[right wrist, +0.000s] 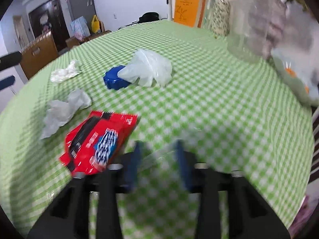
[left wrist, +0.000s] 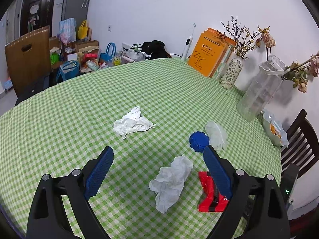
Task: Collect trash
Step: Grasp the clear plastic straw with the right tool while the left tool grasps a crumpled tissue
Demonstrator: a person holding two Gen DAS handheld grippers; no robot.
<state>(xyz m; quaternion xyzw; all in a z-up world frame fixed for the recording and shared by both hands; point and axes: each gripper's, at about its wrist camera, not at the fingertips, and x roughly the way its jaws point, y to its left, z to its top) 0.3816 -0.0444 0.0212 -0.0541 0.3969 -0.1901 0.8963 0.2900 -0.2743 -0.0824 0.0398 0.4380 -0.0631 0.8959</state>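
Trash lies on the green checked tablecloth [left wrist: 79, 119]. My left gripper [left wrist: 157, 149] hangs open above a crumpled white tissue [left wrist: 171, 181]. Its right finger partly covers a red snack wrapper [left wrist: 207, 195]. Farther off lie a second tissue [left wrist: 132, 122], a blue ridged cap [left wrist: 198, 141] and a crumpled clear plastic bag [left wrist: 216, 135]. The right wrist view is blurred. My right gripper [right wrist: 159, 144] is low over the cloth, just right of the red wrapper [right wrist: 99, 141]. Its fingers stand a narrow gap apart, with only cloth visible between them. The cap [right wrist: 114, 79] and bag [right wrist: 149, 69] lie ahead of it.
Along the wall stand orange books [left wrist: 207, 53], a patterned vase [left wrist: 231, 73] with dried flowers, a tall clear jar [left wrist: 259, 87] and a pale dish of snacks [left wrist: 275, 129]. A dark wooden chair [left wrist: 299, 145] is at the table's right edge. Bags and boxes crowd the floor beyond.
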